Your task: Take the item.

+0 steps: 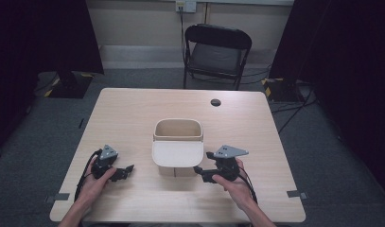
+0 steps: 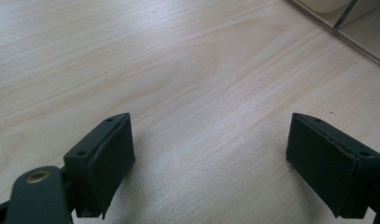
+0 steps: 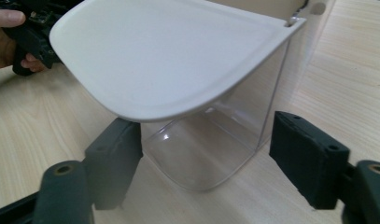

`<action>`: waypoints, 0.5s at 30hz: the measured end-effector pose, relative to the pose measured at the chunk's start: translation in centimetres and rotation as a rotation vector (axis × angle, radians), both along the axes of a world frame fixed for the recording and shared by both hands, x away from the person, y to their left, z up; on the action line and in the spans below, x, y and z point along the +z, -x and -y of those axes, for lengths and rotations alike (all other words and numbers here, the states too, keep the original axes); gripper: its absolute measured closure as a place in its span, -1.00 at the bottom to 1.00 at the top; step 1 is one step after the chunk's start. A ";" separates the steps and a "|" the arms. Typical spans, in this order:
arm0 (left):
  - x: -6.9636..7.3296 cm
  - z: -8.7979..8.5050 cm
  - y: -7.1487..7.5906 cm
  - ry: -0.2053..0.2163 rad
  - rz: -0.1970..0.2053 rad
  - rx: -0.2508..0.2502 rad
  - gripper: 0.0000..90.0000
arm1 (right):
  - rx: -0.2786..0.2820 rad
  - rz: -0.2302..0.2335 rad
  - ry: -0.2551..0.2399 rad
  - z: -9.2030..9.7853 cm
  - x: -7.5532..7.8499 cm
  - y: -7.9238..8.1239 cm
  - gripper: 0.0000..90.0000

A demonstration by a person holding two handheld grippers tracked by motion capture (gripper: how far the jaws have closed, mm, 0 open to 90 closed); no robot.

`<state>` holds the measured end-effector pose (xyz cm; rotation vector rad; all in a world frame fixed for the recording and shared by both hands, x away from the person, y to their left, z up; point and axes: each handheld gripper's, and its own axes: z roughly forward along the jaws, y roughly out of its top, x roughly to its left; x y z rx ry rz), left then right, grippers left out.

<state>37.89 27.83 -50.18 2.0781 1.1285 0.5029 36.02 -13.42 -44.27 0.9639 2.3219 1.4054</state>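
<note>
The clear container (image 3: 215,144) with its white lid (image 3: 169,56) half open sits between the right tool's (image 3: 206,158) parted jaws, untouched.

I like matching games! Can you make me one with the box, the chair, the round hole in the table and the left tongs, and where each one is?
Things:
1. box
2. chair
3. round hole
4. left tongs

Places:
A. on the floor beyond the table
B. middle of the table
C. near the table's far edge
D. left of the box, above bare wood

Pairs: 1-B, 2-A, 3-C, 4-D
</note>
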 end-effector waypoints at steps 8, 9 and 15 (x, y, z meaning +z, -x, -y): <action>0.0 0.0 0.0 0.001 -0.001 0.000 -0.68 | 0.005 0.007 -0.006 -0.1 0.1 0.0 -0.41; 0.0 0.0 0.0 0.001 -0.001 0.000 -0.68 | 0.004 0.007 -0.008 -0.1 0.1 0.0 -0.41; 0.0 0.0 0.0 0.001 0.000 0.000 -0.68 | -0.001 0.018 -0.022 0.0 0.4 0.1 -0.46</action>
